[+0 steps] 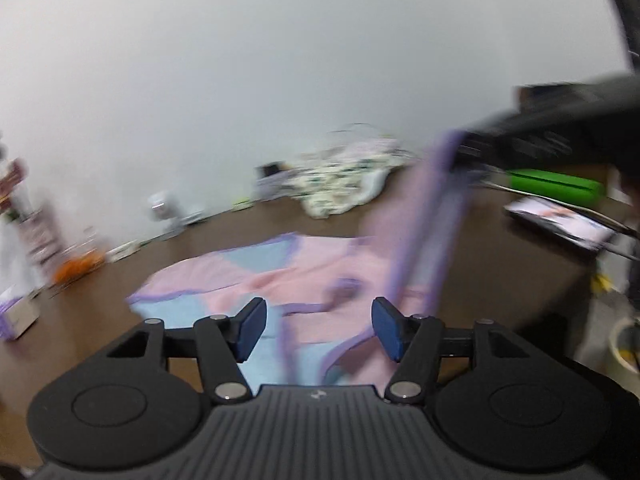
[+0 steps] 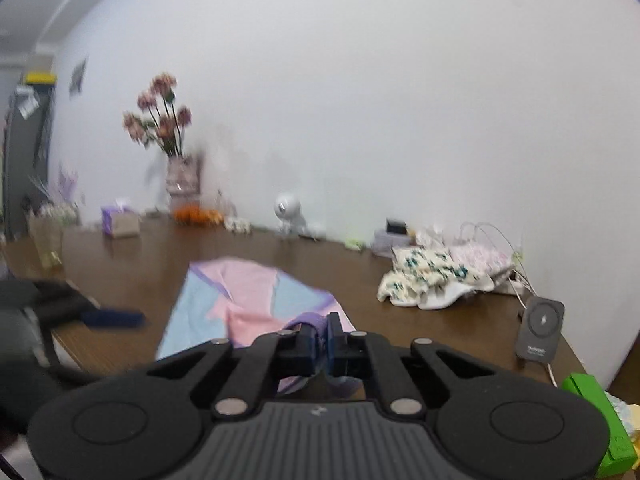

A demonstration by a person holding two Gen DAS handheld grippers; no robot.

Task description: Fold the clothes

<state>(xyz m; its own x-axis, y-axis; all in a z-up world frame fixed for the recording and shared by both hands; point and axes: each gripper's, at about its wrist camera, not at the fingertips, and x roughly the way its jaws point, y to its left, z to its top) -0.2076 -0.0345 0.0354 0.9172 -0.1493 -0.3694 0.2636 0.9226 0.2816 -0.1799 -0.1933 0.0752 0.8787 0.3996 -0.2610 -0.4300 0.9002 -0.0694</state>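
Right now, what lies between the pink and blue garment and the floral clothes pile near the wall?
Only bare brown table lies between the pink and blue garment and the floral clothes pile. The right wrist view shows it most clearly.

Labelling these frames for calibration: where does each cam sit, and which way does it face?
Left wrist: behind the open left gripper, facing the pink-and-blue purple-trimmed garment on the dark wooden table; the right gripper lifts a strip of it.
Right wrist: behind the right gripper, shut on the garment's trim, facing the white wall.
Shared: garment, table, floral cloth pile.
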